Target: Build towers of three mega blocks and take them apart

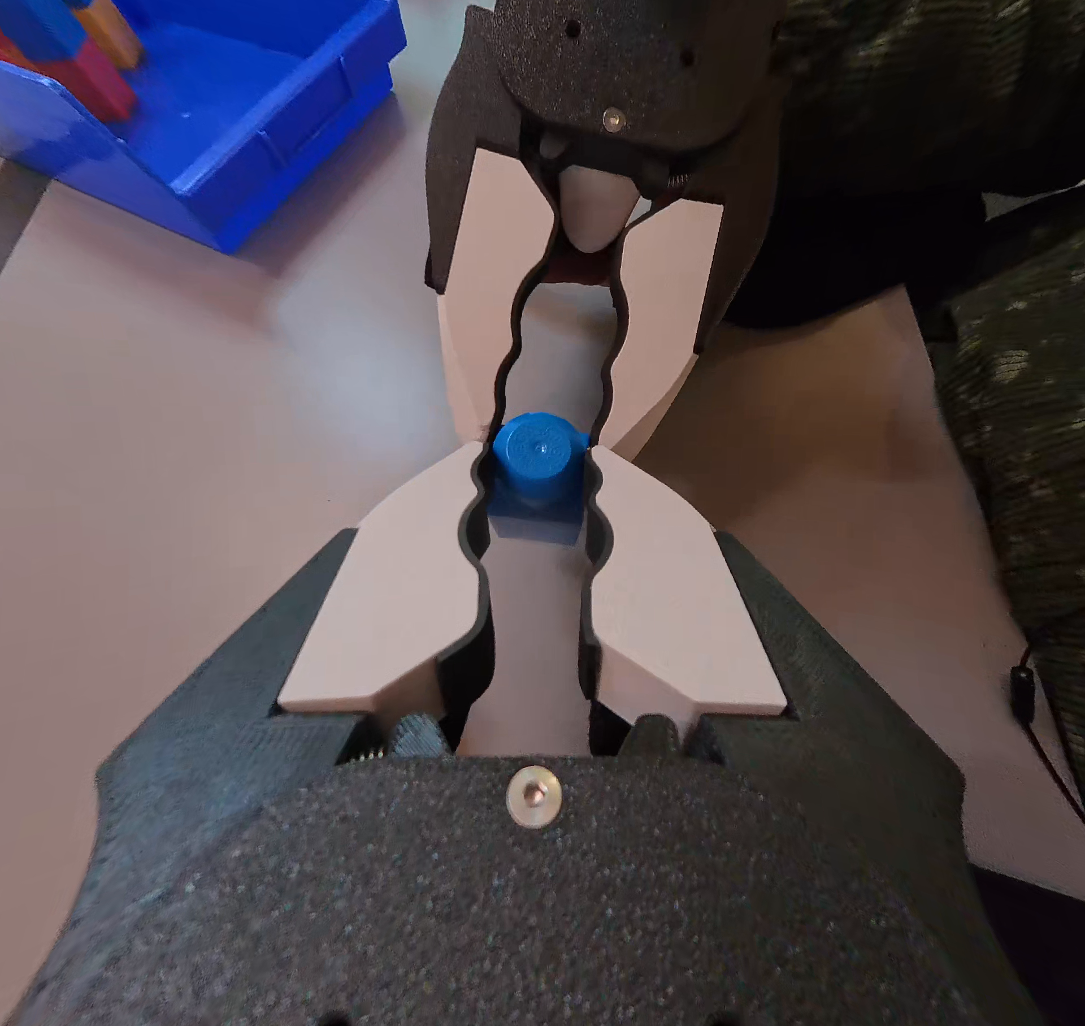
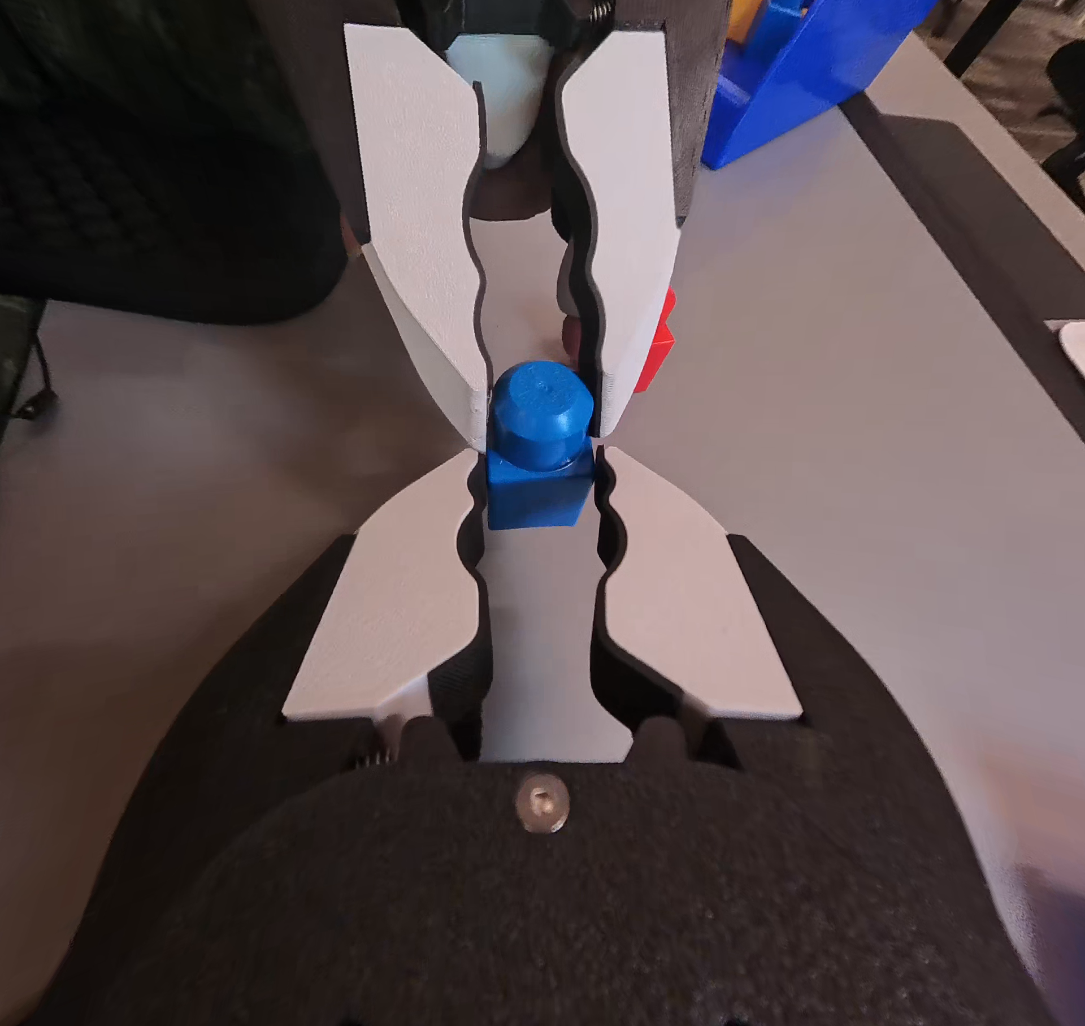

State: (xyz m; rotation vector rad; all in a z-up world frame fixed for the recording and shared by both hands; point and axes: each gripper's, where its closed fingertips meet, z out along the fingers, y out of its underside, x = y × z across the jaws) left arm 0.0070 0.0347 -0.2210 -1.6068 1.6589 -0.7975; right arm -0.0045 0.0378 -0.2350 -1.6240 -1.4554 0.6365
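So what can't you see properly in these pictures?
- Left wrist view: what sits under the blue block; both grippers' fingers crowd it.
- Right wrist view: most of the red block, hidden behind the left gripper's finger.
- Both views: the blocks in the blue bin, cut off by the top edge.

The left gripper and right gripper meet tip to tip, facing each other, each with fingers drawn nearly together.
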